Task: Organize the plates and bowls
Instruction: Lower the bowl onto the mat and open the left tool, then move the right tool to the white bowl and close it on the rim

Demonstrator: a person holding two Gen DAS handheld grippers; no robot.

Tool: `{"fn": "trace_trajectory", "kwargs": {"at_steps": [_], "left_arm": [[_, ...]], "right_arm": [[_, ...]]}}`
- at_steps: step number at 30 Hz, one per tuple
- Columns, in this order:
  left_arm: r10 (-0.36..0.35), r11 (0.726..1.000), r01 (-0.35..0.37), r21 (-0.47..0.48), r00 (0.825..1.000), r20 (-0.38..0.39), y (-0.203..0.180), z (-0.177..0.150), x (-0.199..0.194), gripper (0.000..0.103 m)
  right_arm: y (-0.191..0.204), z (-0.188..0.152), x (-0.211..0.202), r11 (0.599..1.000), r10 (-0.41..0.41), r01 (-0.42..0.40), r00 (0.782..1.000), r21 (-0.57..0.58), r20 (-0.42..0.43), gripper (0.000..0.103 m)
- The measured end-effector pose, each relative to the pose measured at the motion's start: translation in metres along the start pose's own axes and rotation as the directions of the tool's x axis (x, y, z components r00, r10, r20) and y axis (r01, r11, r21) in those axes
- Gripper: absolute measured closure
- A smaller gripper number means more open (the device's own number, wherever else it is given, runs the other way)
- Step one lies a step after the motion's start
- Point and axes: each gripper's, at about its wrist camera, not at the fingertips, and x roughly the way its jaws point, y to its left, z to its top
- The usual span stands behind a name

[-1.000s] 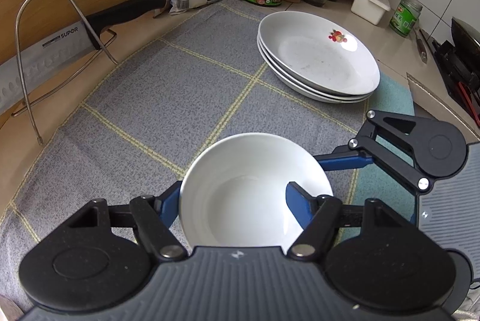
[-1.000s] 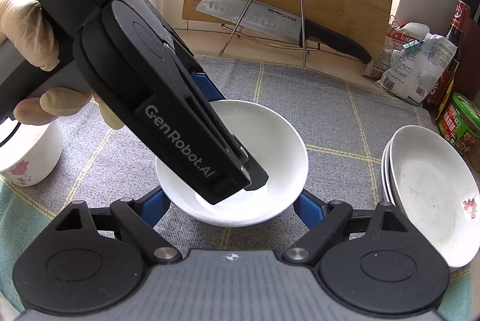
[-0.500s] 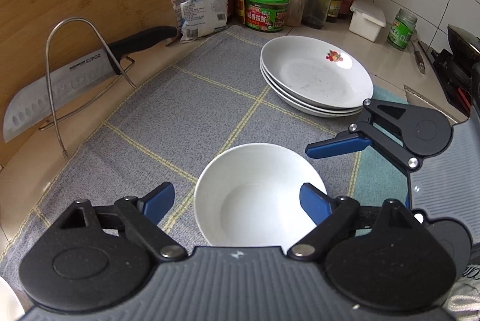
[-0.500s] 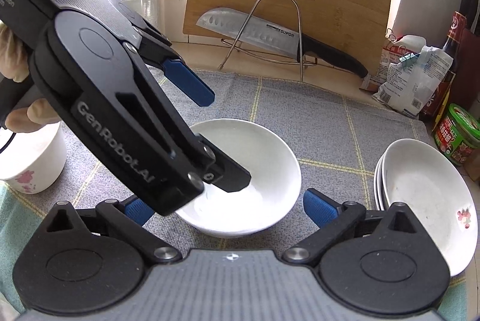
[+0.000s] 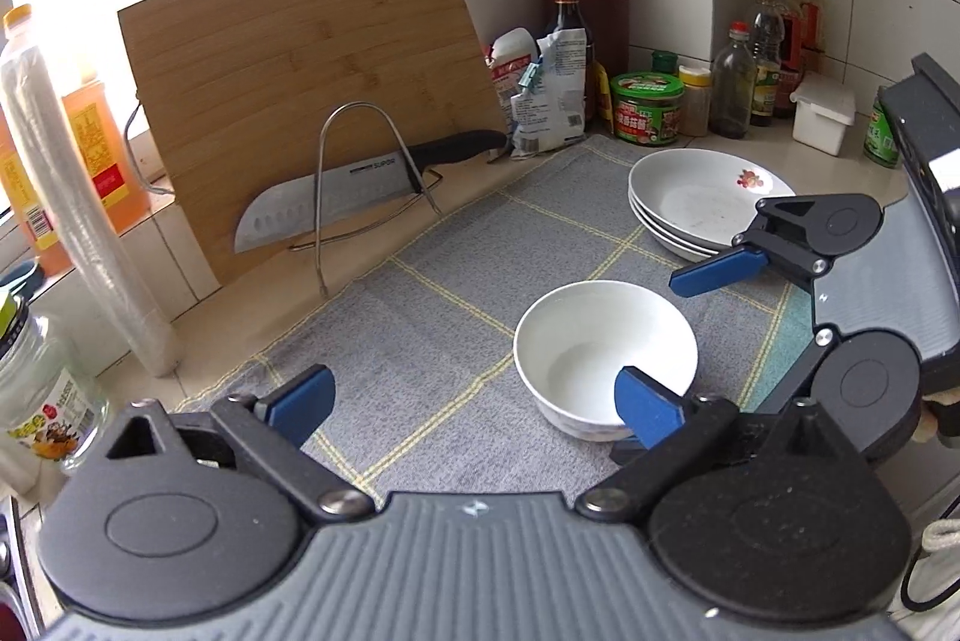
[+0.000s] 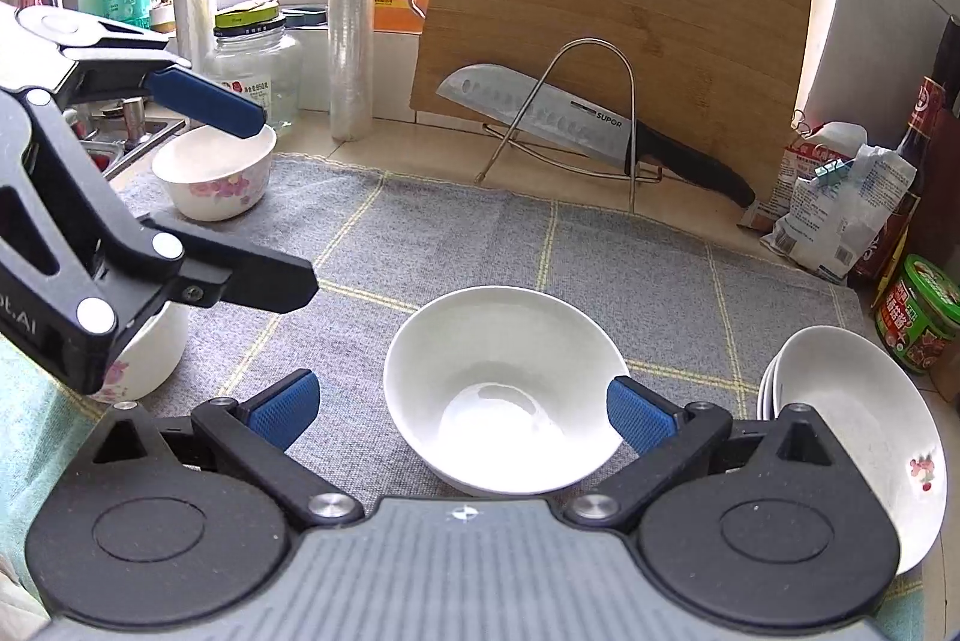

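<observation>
- Left wrist view: the left gripper point(image 5: 474, 401) has its jaws wide apart (they have just been opening) and grips nothing. The white bowl point(image 5: 605, 356) sits on the grey cloth point(image 5: 420, 329), partly behind its right finger. The stacked plates point(image 5: 702, 200) lie far right.
- Right wrist view: the right gripper point(image 6: 462, 410) is spread wide, with the bowl point(image 6: 504, 389) between its fingers, unclamped. Two flowered bowls point(image 6: 213, 170) stand far left.

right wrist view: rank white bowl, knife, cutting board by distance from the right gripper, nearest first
1. White bowl: between the open fingers of the right gripper, on the cloth.
2. Knife: farther back, resting in the wire stand.
3. Cutting board: behind the knife, leaning upright at the window.
</observation>
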Motion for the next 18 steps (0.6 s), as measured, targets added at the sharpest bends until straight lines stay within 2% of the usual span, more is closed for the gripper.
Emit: {"fn": "trace_trajectory", "kwargs": {"at_steps": [3, 7, 14, 18], "left_arm": [[0.035, 0.996, -0.036, -0.079, 0.999, -0.01, 0.004, -0.015, -0.011, 0.004], [0.083, 0.976, -0.087, -0.201, 0.996, -0.028, 0.015, -0.035, -0.03, 0.004], [0.195, 0.933, -0.214, -0.291, 0.976, -0.093, 0.024, -0.062, -0.051, 0.004], [0.229, 0.909, -0.261, -0.324, 0.964, -0.135, 0.025, -0.077, -0.061, 0.004]], "right_arm": [[0.002, 0.002, -0.002, 1.0, 0.03, -0.03, 1.0, -0.006, 0.008, 0.0], [0.009, 0.005, -0.003, 0.997, 0.065, -0.064, 0.998, -0.052, 0.013, 0.0], [0.023, 0.014, 0.002, 0.978, 0.186, -0.184, 0.982, -0.103, 0.015, 0.0], [0.036, 0.019, 0.007, 0.96, 0.236, -0.232, 0.972, -0.156, 0.003, 0.0]]}}
